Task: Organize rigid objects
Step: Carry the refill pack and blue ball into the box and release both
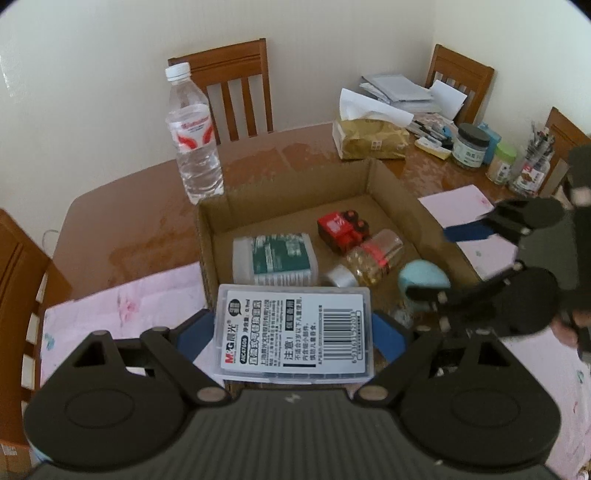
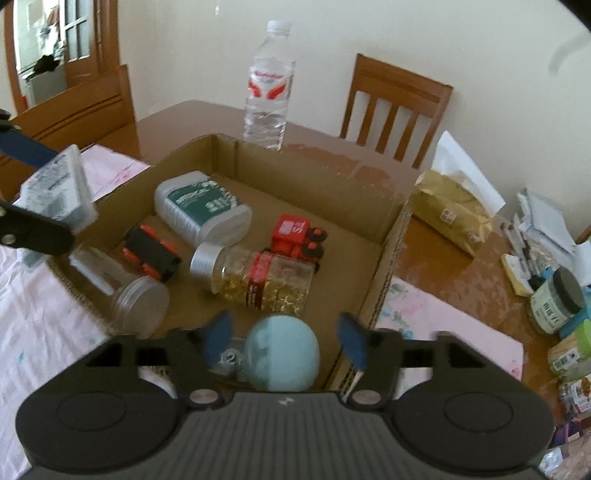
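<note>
Bench: brown wooden bench (image 1: 122, 221) with a worn, patchy finish; pink floral cloths (image 1: 122, 310) lie on it at either side of the box.
Room: cream walls, wooden chairs (image 1: 236, 88) around the bench, a glazed door (image 2: 74, 33) at far left in the right wrist view.
Box: open cardboard box (image 2: 314, 177) in the middle of the bench, holding a green-labelled white container (image 2: 201, 206), a red toy truck (image 2: 297, 236), a capsule bottle (image 2: 258, 280) lying on its side, a black-and-orange toy (image 2: 151, 254) and a clear jar (image 2: 136, 306).
Left tongs (image 1: 293, 330): closed on a clear plastic case (image 1: 295, 332) with a barcode label, held over the near edge of the box.
Right tongs (image 2: 284, 338): jaws spread wide, gripping nothing; a pale blue round object (image 2: 282, 354) sits between them in the near right corner of the box, untouched by the pads.
Hard to make out: the blue object is blurred, and what it is cannot be told; the thing under it is hidden.
Around: a water bottle (image 1: 192, 136) stands upright beyond the far left corner of the box; a tissue pack (image 1: 369, 138), papers, jars (image 1: 471, 146) and pens crowd the far right.
</note>
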### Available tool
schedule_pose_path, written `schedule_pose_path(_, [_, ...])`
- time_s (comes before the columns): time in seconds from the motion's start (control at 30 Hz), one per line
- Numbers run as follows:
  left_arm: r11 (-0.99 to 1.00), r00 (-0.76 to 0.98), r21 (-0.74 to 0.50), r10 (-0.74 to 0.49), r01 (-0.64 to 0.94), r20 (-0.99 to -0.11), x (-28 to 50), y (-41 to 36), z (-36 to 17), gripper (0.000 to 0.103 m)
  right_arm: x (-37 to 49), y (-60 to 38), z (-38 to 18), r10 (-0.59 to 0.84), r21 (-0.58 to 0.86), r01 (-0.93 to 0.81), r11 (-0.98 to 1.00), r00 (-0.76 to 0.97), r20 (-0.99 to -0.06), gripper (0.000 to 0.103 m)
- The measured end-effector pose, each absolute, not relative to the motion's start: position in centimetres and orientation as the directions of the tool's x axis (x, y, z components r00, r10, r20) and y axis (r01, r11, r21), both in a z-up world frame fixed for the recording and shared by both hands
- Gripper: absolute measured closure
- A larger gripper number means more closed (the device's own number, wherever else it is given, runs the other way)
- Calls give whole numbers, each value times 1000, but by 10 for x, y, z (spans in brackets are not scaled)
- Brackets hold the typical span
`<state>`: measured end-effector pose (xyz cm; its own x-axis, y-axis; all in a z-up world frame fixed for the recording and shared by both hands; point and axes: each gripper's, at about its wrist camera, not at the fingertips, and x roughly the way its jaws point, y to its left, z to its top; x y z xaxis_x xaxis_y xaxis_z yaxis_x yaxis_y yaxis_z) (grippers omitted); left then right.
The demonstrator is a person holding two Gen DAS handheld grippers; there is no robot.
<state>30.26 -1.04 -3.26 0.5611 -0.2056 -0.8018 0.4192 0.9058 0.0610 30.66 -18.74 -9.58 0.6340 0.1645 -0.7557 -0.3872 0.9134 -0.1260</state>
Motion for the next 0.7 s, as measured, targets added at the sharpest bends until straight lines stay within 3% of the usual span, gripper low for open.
schedule_pose_path(0.07, [904,563,66,-205,423,-800,315,-16,-34,13,303,-189,-90,169,-116,-375,920,644,-746,0])
schedule_pose_path(0.47, [927,562,59,-173,370,-809,415,-47,-57,13,279,-197,-73,131,-71,-293,954,618,-775,0])
schedule_pose_path(0.7, [948,583,60,-142,314,-800,436,-45,-63,5,273,-206,-76,100,-68,-248,966,606,-789,0])
